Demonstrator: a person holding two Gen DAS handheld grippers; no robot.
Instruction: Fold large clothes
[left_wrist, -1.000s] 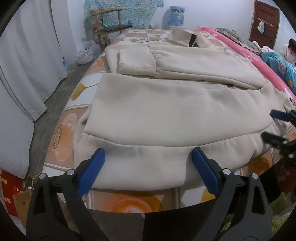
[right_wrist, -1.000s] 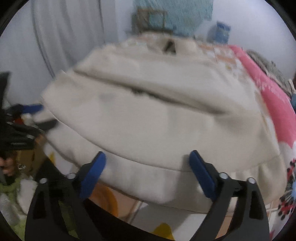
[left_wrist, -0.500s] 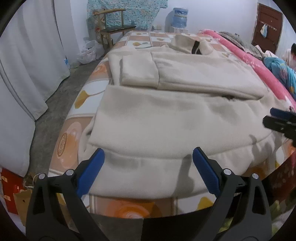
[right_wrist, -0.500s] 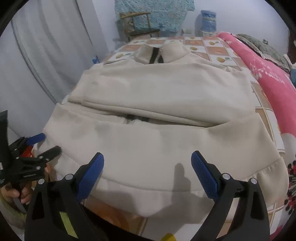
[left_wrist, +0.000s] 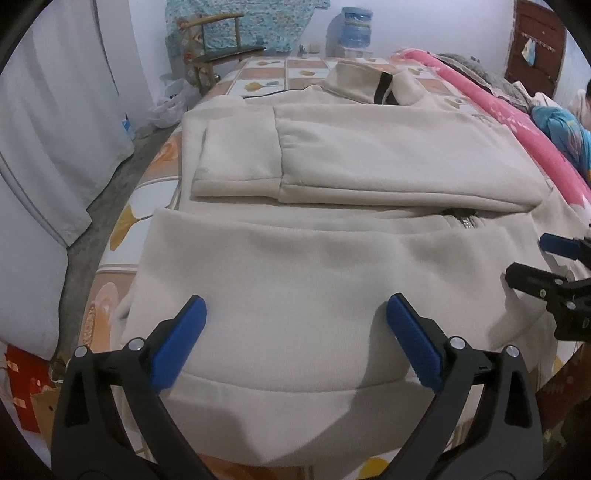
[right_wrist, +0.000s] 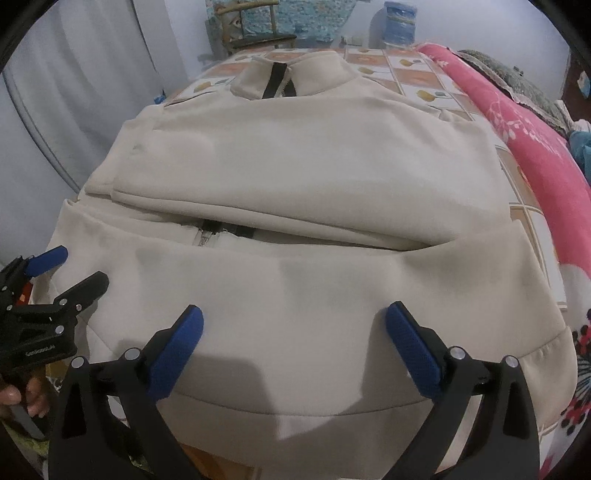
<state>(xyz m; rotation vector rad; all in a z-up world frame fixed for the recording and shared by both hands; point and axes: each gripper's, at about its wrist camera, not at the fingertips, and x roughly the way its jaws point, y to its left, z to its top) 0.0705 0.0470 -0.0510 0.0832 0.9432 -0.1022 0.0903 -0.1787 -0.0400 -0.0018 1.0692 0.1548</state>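
A large cream zip-up fleece jacket lies flat on the bed, collar at the far end, both sleeves folded across its chest. It also fills the right wrist view. My left gripper is open and empty, its blue pads over the left part of the jacket's hem. My right gripper is open and empty over the right part of the hem. Each gripper shows in the other's view: the right one at the right edge, the left one at the left edge.
The bed has a tiled orange-and-white sheet and a pink blanket along its right side. A wooden chair and a water jug stand by the far wall. White curtains hang at left.
Both grippers have moved forward and down over the jacket's hem. Both have stayed open and empty.
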